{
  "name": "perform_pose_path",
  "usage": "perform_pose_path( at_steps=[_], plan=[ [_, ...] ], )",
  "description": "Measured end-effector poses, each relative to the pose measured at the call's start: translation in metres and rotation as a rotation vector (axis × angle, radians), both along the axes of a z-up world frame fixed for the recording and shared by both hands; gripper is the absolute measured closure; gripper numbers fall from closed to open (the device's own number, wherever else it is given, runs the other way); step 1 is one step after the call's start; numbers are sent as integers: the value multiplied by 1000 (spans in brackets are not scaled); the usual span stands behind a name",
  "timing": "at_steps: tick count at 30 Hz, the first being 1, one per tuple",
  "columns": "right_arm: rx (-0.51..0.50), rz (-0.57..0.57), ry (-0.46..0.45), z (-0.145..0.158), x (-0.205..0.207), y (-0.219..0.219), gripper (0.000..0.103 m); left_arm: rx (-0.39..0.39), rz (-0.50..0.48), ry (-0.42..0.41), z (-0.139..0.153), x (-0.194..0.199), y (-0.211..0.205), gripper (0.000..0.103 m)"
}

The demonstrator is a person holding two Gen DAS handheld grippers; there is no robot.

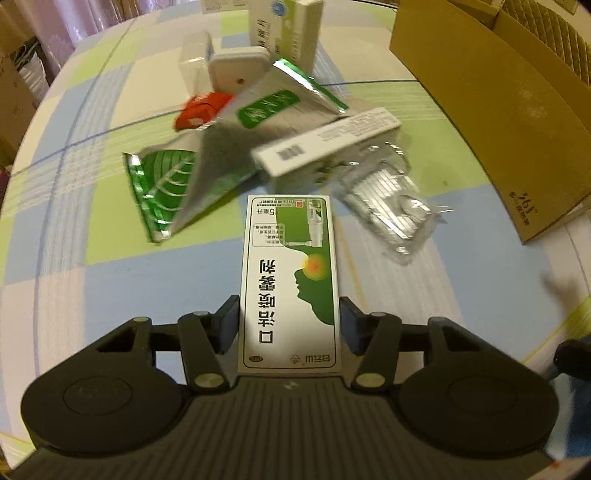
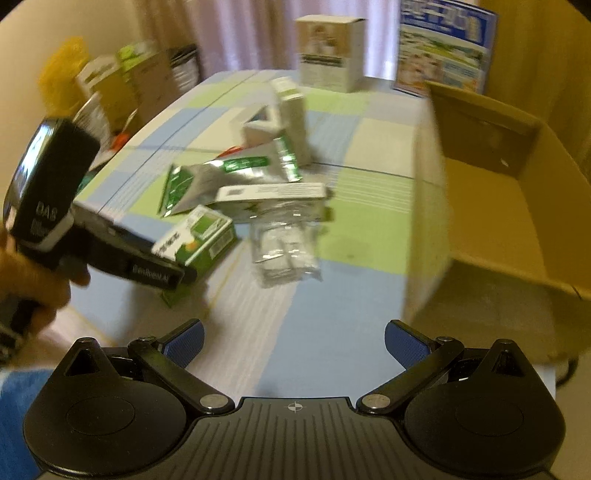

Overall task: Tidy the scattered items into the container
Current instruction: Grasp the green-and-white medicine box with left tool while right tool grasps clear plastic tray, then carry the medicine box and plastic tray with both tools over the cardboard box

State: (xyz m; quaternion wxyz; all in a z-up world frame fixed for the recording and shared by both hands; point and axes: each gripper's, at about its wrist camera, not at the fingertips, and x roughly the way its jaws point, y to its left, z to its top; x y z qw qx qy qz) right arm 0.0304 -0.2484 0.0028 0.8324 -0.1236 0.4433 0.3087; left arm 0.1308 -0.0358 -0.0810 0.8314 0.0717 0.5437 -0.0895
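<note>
— What has the left gripper (image 1: 289, 317) got?

— Its jaws are clamped on a flat white-and-green carton with Chinese lettering (image 1: 290, 280), one pad on each long edge. From the right wrist view the same carton (image 2: 197, 240) sticks out of that gripper, low over the table.

— And the right gripper (image 2: 293, 341)?

— Jaws spread wide with nothing between them, above the checked blue, green and cream tablecloth (image 2: 332, 332).

— Where is the container?

— A brown cardboard box (image 2: 509, 206) stands open on the table's right side, close to the right gripper. In the left wrist view its wall (image 1: 491, 110) runs along the right edge.

— What lies scattered?

— A heap in the middle: a silver foil pouch with a green leaf print (image 1: 177, 184), a long white box with a barcode (image 1: 325, 146) leaning on it, a clear plastic blister pack (image 1: 388, 203) just beside that box, something red (image 1: 201, 110) half hidden behind the pouch, and upright white boxes (image 1: 284, 29) at the back. The motion blur hides finer detail.
</note>
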Motion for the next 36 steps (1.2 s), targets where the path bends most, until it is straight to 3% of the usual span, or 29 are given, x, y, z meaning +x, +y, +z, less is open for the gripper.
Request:
perform_pose_path(
  at_steps=[9,11,13,16,27,32,36],
  plan=[
    [-25,137,-77,-19,36,47,3,-47,137,-26,5,0,43,52],
    [-38,159,-96,-25,46,55,14,-59,142,-37,6,1,44,52],
    [-62,175,-105,-33,53,61,19,-67,158,-51,6,1,45,51],
    [-93,210,-124,-46,59,70,22,-63,170,-56,4,3,46,45],
    [-125,258,-115,-79,64,85,40,-68,143,-29,-7,8,46,44],
    [-120,243,-126,-80,63,84,65,-80,151,-16,-13,12,49,44],
    [-93,213,-111,-79,66,78,72,-73,144,-25,-13,13,47,45]
  ],
)
